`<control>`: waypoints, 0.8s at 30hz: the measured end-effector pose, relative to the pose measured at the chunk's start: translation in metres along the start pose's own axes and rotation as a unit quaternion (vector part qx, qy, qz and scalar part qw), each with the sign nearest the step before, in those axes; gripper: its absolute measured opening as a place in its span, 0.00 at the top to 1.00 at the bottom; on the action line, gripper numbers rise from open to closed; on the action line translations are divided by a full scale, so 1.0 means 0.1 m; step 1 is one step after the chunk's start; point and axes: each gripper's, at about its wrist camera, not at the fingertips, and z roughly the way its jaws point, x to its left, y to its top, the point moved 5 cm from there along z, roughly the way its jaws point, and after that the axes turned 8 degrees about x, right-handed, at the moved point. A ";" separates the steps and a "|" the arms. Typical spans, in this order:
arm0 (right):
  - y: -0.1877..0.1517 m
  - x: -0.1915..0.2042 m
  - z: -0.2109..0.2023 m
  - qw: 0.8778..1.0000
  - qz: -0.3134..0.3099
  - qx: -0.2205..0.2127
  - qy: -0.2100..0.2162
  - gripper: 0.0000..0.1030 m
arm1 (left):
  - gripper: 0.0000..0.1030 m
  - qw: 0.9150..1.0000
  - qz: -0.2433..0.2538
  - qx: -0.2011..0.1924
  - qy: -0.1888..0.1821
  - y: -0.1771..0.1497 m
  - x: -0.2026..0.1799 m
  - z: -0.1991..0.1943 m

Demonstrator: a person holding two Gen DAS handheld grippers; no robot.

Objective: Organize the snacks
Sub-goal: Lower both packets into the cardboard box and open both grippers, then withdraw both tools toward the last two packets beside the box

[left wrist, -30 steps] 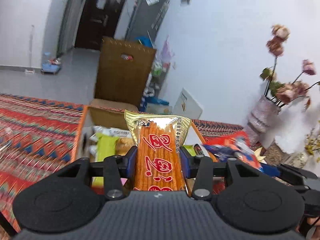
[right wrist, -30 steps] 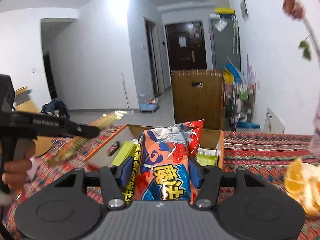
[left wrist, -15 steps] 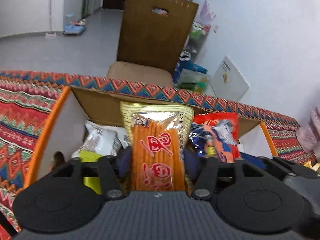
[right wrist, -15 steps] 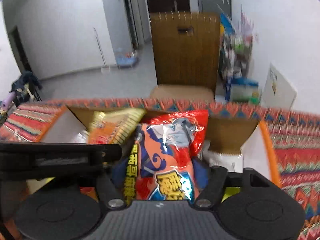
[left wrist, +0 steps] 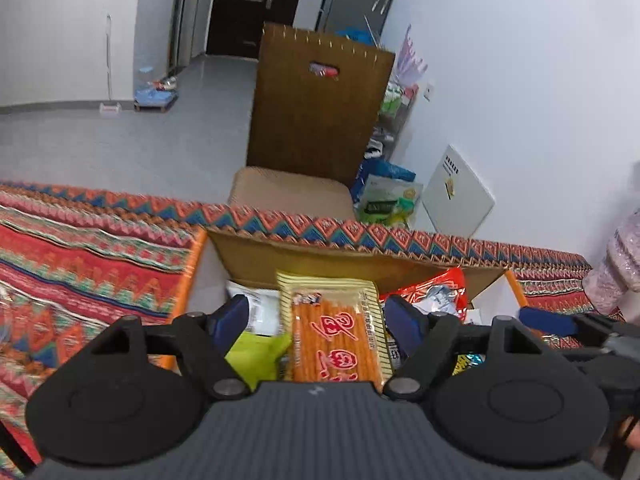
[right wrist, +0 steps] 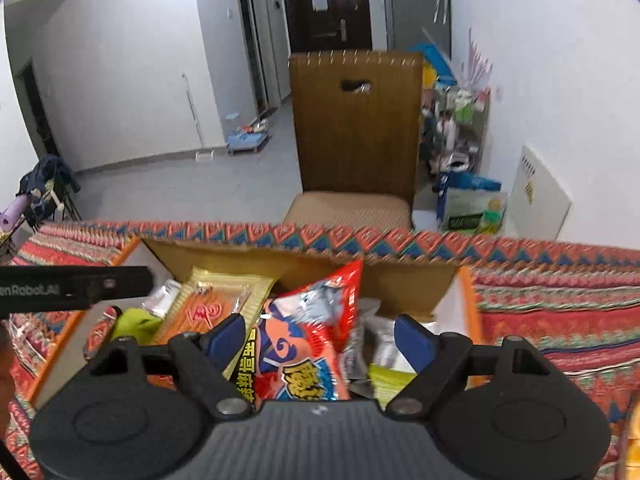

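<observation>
Two grippers hang over an open cardboard box with orange edges (left wrist: 400,264) on the patterned red tabletop (left wrist: 80,256). The left gripper (left wrist: 316,320) has just been opening its jaws; the yellow-bordered pack of orange sticks (left wrist: 334,336) lies between them, pads clear of it, inside the box. The right gripper (right wrist: 320,332) has likewise just been opening around the red and blue snack bag (right wrist: 308,344), also in the box. White and lime-green packets beneath are half hidden.

Left gripper (left wrist: 316,320) and right gripper (right wrist: 320,336) side by side, angled downward, fingers (left wrist: 230,322) just spread wide, pads clear of anything between them.
</observation>
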 end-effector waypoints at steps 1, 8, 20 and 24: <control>0.01 -0.02 -0.11 1.000 -0.001 -0.006 -0.004 0.22 | 0.25 1.000 0.002 -0.005 0.001 0.00 0.00 -0.11; -0.06 -0.06 -1.08 0.998 -0.020 -0.051 -0.010 0.27 | 0.18 0.998 0.035 -0.046 0.007 -0.13 -0.12 -1.13; -1.13 0.02 -2.74 0.990 -0.046 -0.132 0.035 0.27 | 0.04 0.988 0.086 -0.125 0.017 -1.44 -0.27 -2.66; -1.70 0.03 -3.13 0.985 -0.058 -0.151 0.057 0.20 | 0.03 0.985 0.090 -0.146 0.017 -2.10 -0.28 -2.89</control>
